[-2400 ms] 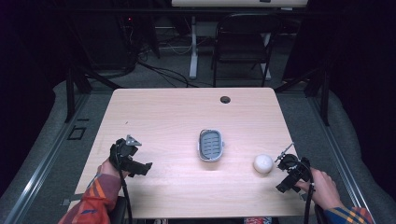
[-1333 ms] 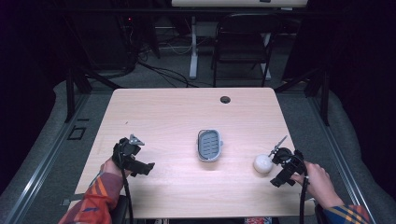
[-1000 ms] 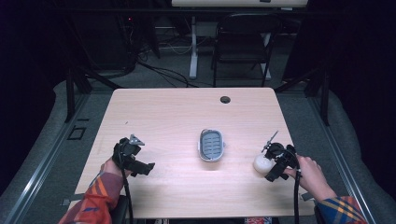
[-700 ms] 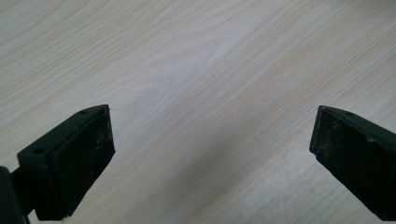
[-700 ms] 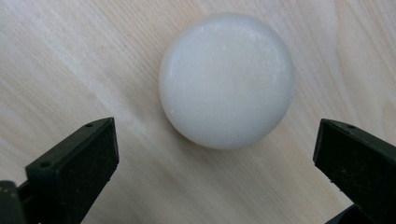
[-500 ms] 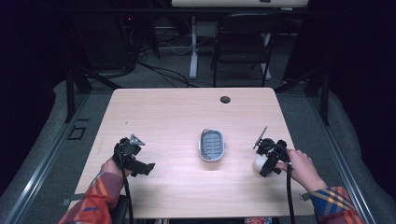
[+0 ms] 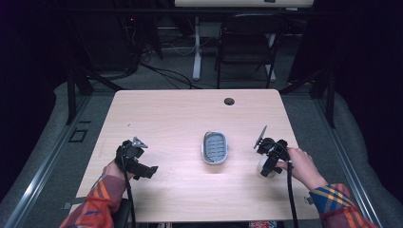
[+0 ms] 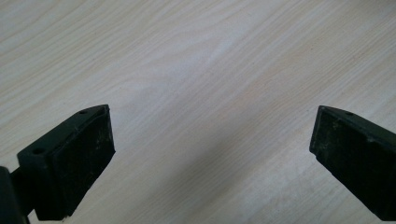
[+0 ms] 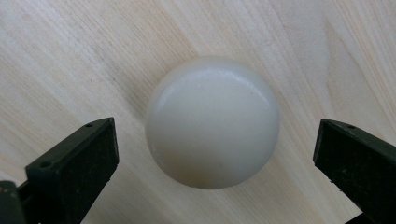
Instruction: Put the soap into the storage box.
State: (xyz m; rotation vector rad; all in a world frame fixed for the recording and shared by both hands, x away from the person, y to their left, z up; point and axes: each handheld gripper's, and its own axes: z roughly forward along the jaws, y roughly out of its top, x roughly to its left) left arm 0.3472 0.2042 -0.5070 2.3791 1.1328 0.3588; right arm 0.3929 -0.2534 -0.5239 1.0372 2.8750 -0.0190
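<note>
A white ball (image 9: 213, 121) lies on the wooden table (image 7: 171, 118), mostly covered from above by my right gripper (image 7: 270, 164) at the right of the high view, where a sliver of the ball (image 7: 262, 166) shows. In the right gripper view the right gripper (image 9: 215, 163) is open, pointing down with its jaws wide on either side of the ball and not touching it. My left gripper (image 7: 139, 166) rests near the table's front left; the left gripper (image 8: 212, 158) is open over bare wood. A grey oval dish (image 7: 215, 146) sits at the table's middle.
A round cable hole (image 7: 229, 101) lies near the table's far edge. A black chair (image 7: 244, 42) and a white desk leg (image 7: 196, 47) stand beyond the table on the floor. Dark rails run along both sides.
My right gripper has moved left and forward from the table's right edge to hover over the white ball, which has stayed put. The left gripper has hardly moved.
</note>
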